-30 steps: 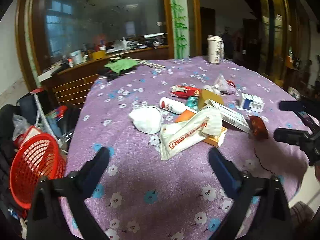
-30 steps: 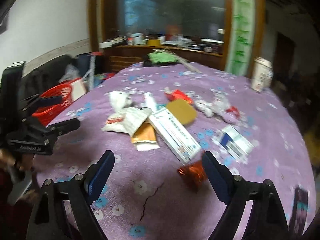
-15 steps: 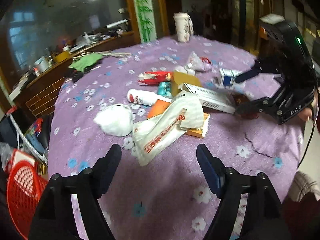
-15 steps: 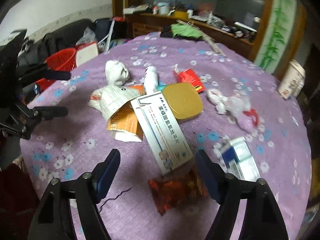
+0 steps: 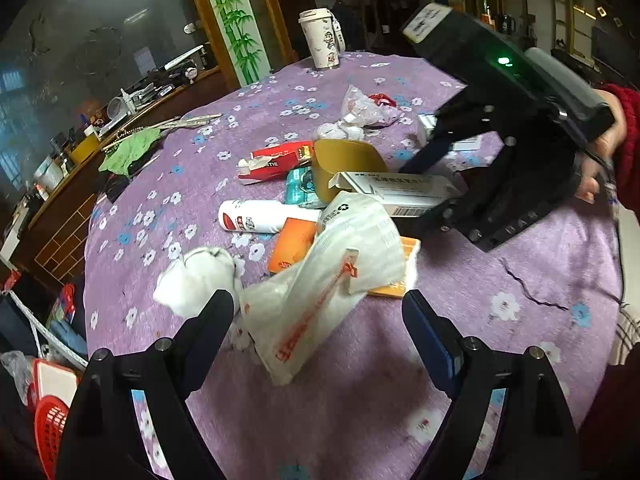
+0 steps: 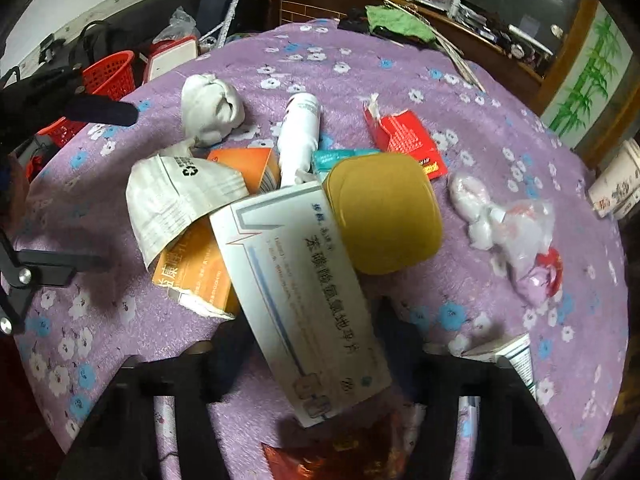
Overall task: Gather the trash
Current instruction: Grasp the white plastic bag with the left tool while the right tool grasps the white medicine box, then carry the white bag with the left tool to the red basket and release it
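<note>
Right hand-held gripper (image 6: 316,344) straddling white box (image 6: 304,296) — long axis toward camera.

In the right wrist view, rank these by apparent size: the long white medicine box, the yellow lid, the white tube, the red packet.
1. long white medicine box, also nearest the camera
2. yellow lid
3. white tube and red packet: too alike to rank

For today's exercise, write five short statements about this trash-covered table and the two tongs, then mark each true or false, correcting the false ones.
1. The left tongs are open. True.
2. The white bottle stands upright. False: it lies on its side.
3. The long white box lies between the right tongs' fingers. True.
4. The red basket sits on the table. False: it is off the purple tablecloth, beyond its edge.
5. The paper cup stands upright. True.
</note>
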Available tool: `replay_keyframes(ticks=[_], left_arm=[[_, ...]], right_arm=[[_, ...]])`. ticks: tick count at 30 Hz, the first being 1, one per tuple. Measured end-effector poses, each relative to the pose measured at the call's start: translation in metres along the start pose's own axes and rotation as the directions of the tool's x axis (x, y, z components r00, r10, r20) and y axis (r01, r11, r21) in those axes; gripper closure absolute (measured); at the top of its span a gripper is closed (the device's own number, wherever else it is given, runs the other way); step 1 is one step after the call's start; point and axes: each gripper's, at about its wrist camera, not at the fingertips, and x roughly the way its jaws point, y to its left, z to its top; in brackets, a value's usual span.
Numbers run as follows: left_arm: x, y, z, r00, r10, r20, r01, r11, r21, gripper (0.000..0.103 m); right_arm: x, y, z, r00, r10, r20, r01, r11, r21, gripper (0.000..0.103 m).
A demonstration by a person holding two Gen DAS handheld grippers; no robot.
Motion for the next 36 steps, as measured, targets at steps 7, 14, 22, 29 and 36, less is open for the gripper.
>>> replay_keyframes(ticks=[7,14,22,29,36], left_arm=[[0.021,0.009,0.004,0.999,0.04,-0.026,-0.042,0.997,-0.067,0.018],[0.033,0.028,0.003,0.999,0.036,-0.029,-0.042,0.97,-0.241,0.032],[0.024,0.03,0.001,1.0,0.011,0.011,-0.007,0.941,-0.338,0.055],[-0.019,0.031,-0.005,0.995,0.009,0.101,0.034,0.907,-0.42,0.061],[-0.061,0.045,-0.013,0.984,0.035,0.175,0.053,0.88,-0.471,0.061]], right_arm=[[-0.028,-0.002,-0.01,0.994,0.057,0.092,-0.071,0.986,0.152,0.086],[-0.04,0.0,-0.026,0.989,0.044,0.144,-0.088,0.944,0.318,0.088],[-0.037,-0.002,-0.034,0.988,0.028,0.151,-0.085,0.919,0.386,0.088],[-0.075,0.005,-0.042,0.964,0.01,0.265,-0.123,0.902,0.413,0.088],[-0.092,0.028,-0.024,0.939,0.047,0.339,-0.187,0.899,0.395,0.088]])
